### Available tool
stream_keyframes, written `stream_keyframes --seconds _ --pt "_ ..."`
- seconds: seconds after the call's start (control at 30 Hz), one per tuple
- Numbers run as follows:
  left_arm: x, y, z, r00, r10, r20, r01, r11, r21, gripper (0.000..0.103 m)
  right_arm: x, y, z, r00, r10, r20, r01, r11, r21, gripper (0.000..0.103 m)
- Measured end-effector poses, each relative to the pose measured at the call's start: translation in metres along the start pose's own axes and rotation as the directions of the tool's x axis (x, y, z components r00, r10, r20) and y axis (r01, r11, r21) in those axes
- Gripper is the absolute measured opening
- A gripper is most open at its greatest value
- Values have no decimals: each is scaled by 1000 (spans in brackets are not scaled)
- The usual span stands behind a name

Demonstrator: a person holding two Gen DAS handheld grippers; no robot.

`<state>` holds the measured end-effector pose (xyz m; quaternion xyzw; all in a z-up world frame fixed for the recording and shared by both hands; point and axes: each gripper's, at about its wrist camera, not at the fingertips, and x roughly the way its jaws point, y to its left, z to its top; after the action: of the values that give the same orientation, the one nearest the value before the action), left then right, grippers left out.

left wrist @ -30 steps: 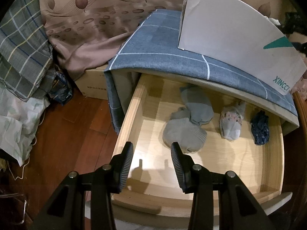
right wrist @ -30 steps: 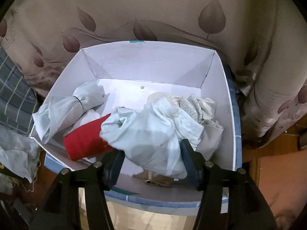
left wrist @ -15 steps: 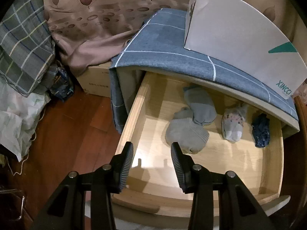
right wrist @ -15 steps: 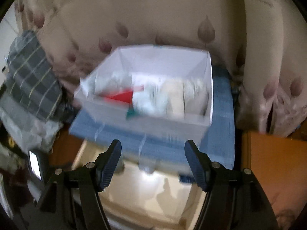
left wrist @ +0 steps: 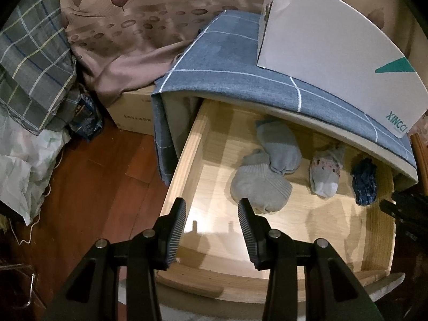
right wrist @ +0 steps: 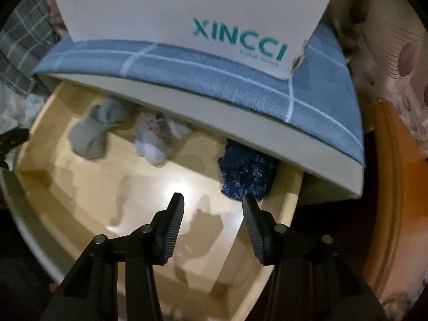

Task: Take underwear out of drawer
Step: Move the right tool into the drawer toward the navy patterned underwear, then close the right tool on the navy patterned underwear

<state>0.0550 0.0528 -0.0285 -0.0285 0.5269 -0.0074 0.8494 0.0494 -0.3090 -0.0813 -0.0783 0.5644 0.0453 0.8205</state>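
Pale wood is what I see most of: the open drawer (left wrist: 267, 243) has a bare floor in front, bounded by its left side wall and its front wall, which gives room to come down. Over its back part juts the cabinet top, draped in a blue checked cloth (left wrist: 240, 80), with a white XINCCI box (left wrist: 334, 40) standing on it.

My left hand-held gripper (left wrist: 212, 211) hangs over the bare front left of the drawer, jaws moderately apart, nothing between them. The grey rolled piece (left wrist: 260, 187) lies just beyond its right finger; another grey-blue piece (left wrist: 281, 147) leans on that one further back.

My right hand-held gripper (right wrist: 212, 206) is over the right part of the drawer (right wrist: 80, 214); its jaws have just been closing, yet they stand apart with only bare wood between. The dark blue speckled bundle (right wrist: 246, 171) sits just beyond its right finger, tucked against the drawer's right wall and partly under the overhang.

The pale floral piece (left wrist: 325, 174) lies between the grey ones and the dark blue one (left wrist: 363, 184). The right wrist view is blurred, so I cannot tell what these garments are. The rear of the drawer is hidden under the top.
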Motion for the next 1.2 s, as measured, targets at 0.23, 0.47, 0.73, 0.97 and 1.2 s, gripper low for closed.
stream_keyframes --seconds 0.23,0.47,0.73,0.97,1.2 --pt "-1 0 0 1000 -1 1 1 1000 5 41 41 -5 8 997 -74 -32 73 996 -49 43" --pt "0 0 0 1000 -2 -3 2 1000 6 41 65 -5 11 988 -148 -46 142 983 -119 43" --pt "1 -1 0 1000 2 -4 -2 1000 9 41 85 -14 9 986 -137 -96 126 986 -109 30" --pt "1 0 -1 1000 3 -4 -3 1000 8 41 76 -20 0 986 -16 -166 8 999 -50 15" --pt "0 2 -2 1000 -2 -3 2 1000 7 41 66 -10 -28 957 103 -271 -107 994 1 14"
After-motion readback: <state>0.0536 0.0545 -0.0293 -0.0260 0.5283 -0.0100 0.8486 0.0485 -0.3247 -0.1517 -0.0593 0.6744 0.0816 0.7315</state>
